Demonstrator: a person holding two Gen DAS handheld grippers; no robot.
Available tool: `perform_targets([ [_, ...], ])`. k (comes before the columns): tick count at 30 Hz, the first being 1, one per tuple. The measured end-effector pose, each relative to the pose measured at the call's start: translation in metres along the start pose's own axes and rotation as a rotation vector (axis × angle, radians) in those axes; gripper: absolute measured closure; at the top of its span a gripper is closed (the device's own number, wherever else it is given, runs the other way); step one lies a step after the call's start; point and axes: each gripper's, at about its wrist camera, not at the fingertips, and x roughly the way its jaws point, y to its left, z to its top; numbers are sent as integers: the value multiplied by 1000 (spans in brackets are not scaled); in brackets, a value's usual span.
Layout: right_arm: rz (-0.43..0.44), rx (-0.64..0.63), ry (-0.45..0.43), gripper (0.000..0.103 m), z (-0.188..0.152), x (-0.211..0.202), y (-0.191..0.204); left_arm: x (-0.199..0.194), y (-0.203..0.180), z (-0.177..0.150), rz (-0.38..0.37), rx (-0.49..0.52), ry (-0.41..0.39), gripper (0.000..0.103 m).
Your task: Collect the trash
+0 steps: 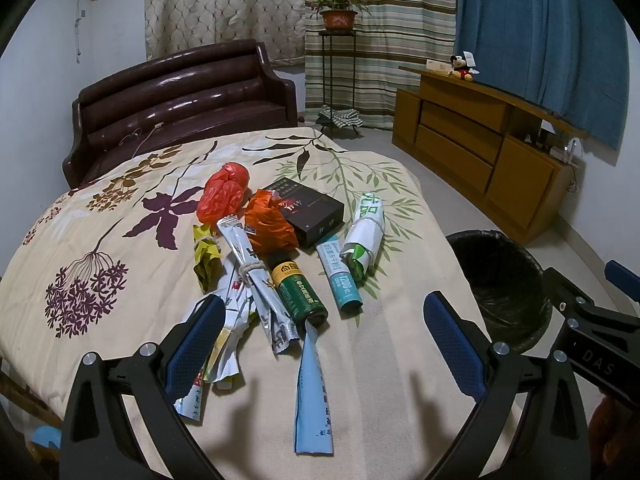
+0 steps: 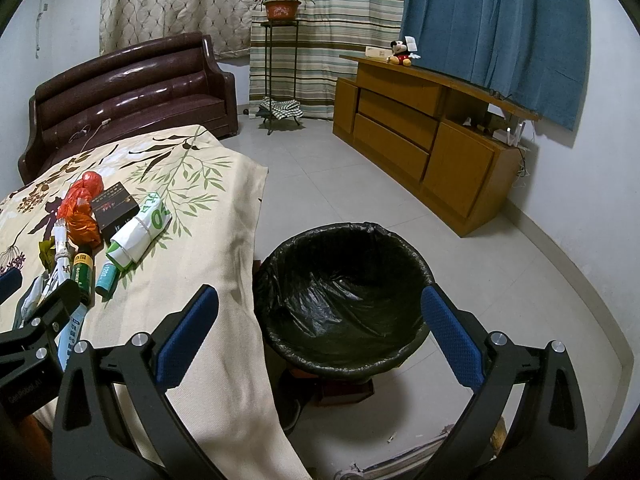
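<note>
A pile of trash lies on a floral cloth (image 1: 120,272): a red plastic bag (image 1: 224,192), an orange wrapper (image 1: 268,224), a black box (image 1: 308,212), a green bottle (image 1: 298,292), a teal tube (image 1: 339,276), a rolled white-green packet (image 1: 366,232), silver sachets tied with string (image 1: 248,264) and a light blue strip (image 1: 312,392). My left gripper (image 1: 324,328) hovers open over the near end of the pile, holding nothing. My right gripper (image 2: 320,320) is open and empty above the black-lined bin (image 2: 344,300), which stands on the floor right of the cloth (image 2: 224,320).
A dark leather sofa (image 1: 180,96) stands behind the cloth-covered surface. A wooden cabinet (image 2: 432,136) with a plush toy (image 2: 402,53) lines the right wall. A plant stand (image 2: 280,60) is by the curtains. Tiled floor (image 2: 360,184) lies between them.
</note>
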Motion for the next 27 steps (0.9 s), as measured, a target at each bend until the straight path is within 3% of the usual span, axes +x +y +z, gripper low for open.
perform_targets([
  [21, 0, -11, 9, 4, 0, 5, 0, 6, 10, -6, 5, 9, 4, 7],
  [27, 26, -26, 15, 5, -5, 4, 29, 5, 36, -9, 38, 13, 28, 7],
])
